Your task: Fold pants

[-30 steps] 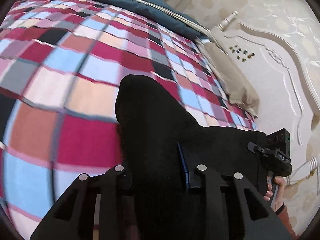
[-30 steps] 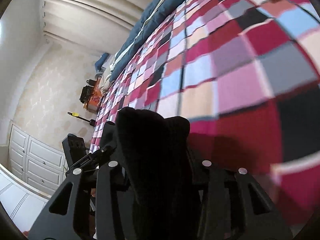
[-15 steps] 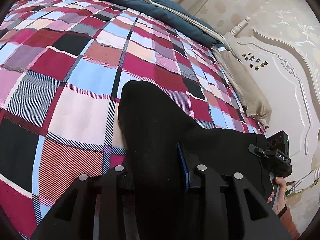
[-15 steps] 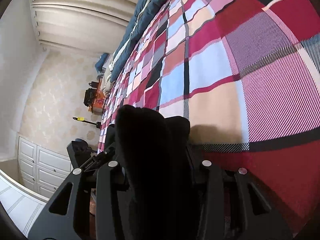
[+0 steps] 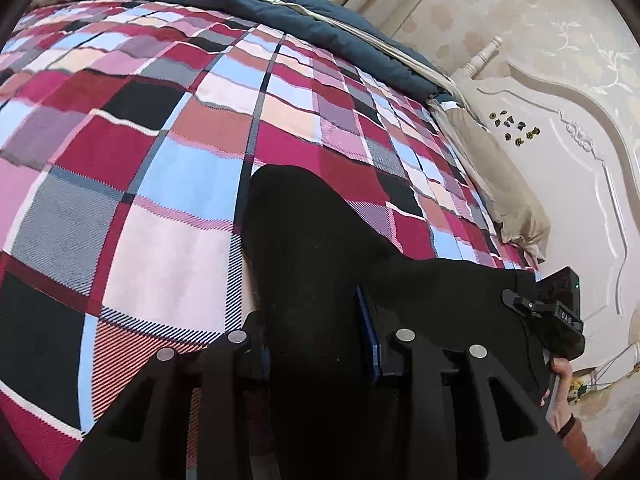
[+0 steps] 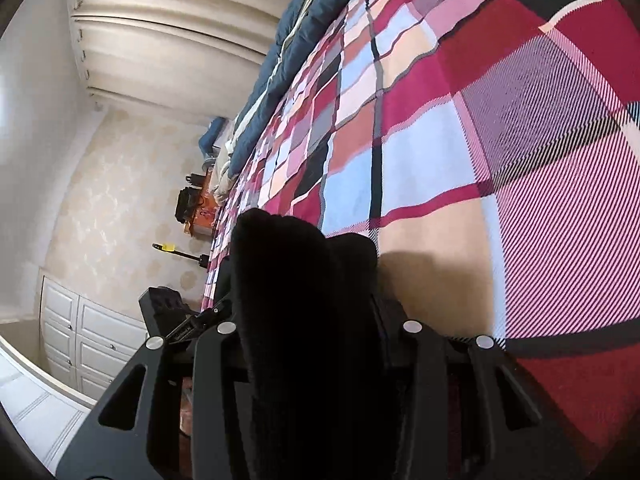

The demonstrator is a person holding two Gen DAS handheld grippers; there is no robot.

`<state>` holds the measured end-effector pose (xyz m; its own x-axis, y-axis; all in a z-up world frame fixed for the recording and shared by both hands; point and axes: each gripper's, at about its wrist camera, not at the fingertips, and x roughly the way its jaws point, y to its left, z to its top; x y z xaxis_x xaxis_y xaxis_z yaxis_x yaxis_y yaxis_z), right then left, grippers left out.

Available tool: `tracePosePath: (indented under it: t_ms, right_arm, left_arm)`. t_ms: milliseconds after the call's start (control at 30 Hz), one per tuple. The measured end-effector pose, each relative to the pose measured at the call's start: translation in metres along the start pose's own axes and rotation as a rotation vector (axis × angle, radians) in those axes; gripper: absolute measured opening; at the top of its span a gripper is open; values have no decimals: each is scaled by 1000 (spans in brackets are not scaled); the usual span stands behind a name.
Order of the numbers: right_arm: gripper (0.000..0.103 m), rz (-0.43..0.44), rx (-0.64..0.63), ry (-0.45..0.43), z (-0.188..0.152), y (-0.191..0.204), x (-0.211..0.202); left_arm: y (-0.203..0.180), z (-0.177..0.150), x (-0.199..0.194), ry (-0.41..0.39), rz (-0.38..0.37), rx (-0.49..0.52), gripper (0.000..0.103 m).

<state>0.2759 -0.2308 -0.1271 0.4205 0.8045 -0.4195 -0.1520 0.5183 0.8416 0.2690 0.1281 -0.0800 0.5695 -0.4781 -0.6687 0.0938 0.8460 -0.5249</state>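
Note:
The black pants [image 5: 316,256] are bunched between the jaws of my left gripper [image 5: 316,344], which is shut on them just above the plaid bedspread [image 5: 160,168]. The cloth stretches right to my right gripper [image 5: 556,312], seen at the right edge with a hand under it. In the right wrist view my right gripper [image 6: 308,320] is shut on a thick fold of the pants [image 6: 288,264], and the left gripper [image 6: 172,316] shows at the left. The fingertips are hidden by cloth.
A dark blue duvet [image 5: 248,4] lies along the bed's far side. A beige pillow [image 5: 500,176] rests by the cream headboard [image 5: 576,152]. In the right wrist view, white cabinets [image 6: 80,344] and curtains [image 6: 168,40] stand beyond the bed.
Both grippers have moved forward over the bedspread with the pants still held. The left view now shows more of the bed's far side; the grips are unchanged.

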Motion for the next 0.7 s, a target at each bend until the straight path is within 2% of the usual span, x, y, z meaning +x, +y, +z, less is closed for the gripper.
tracePosePath:
  t_ms: [400,467,500,633,700]
  right_arm:
    - [39,-9,9,1,1,-2,0]
    - [42,-7,9,3,1,-1,0]
    - [43,-7,9,4,1,-1,0]
    - [56,4,1,4,-1,3,-4]
    - [63,16,-1,-1,-3,6,-6]
  left_arm:
    - [3,-1,2,9,3,-13,41]
    - [2,-1,2,9,12,-6,46]
    - [2,-1,2,7,19,3,52]
    - [3,-2,-1,5,-7,10,74]
    - [-1,-3,-2,7,-1,24,79]
